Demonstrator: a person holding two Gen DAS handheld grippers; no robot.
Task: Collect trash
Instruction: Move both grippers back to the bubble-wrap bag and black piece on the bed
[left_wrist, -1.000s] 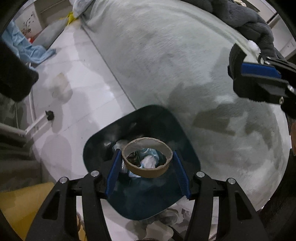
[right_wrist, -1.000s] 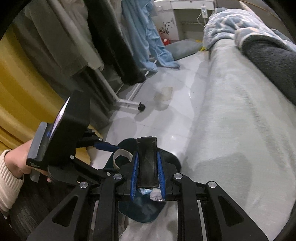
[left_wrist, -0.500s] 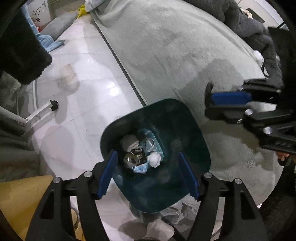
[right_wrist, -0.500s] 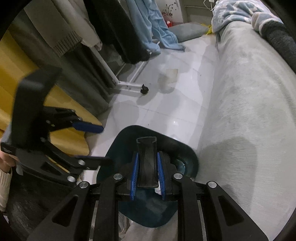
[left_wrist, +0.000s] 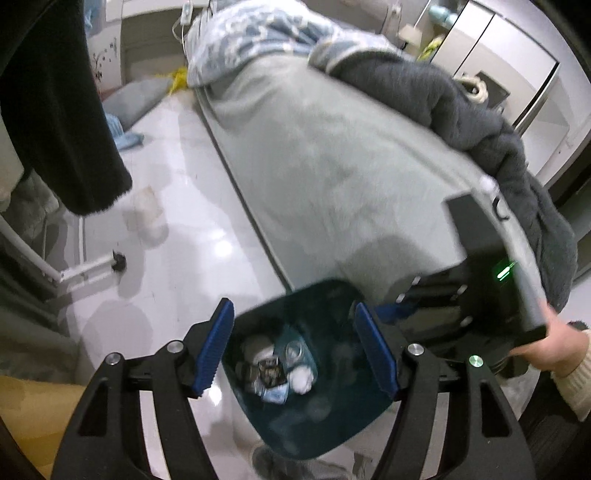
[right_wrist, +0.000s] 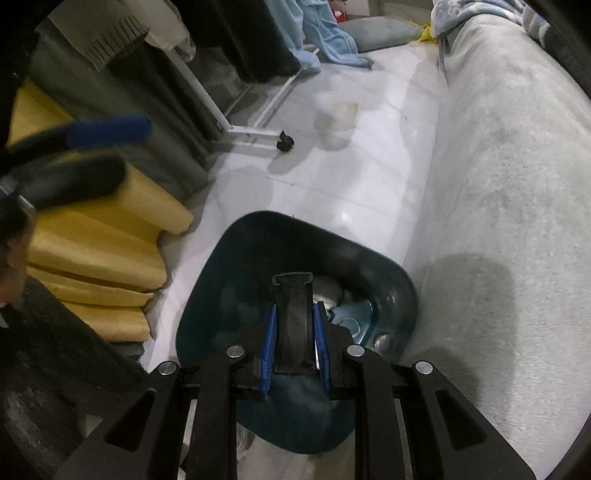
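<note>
Both tools hover over the bin (right_wrist: 388, 273): my right tool (right_wrist: 294, 334) clenching a black strip (right_wrist: 291, 317) that may miss, my left tool (left_wrist: 295, 350) released.

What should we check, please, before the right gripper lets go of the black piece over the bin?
1. Right gripper jaws clamped on black piece: ok.
2. Black piece over the bin opening: ok.
3. Left gripper jaws open and empty: ok.
4. Left gripper out of the drop path: cannot tell.
5. Room in the bin above the trash: ok.
6. Bin standing on the floor beside the bed: ok.
</note>
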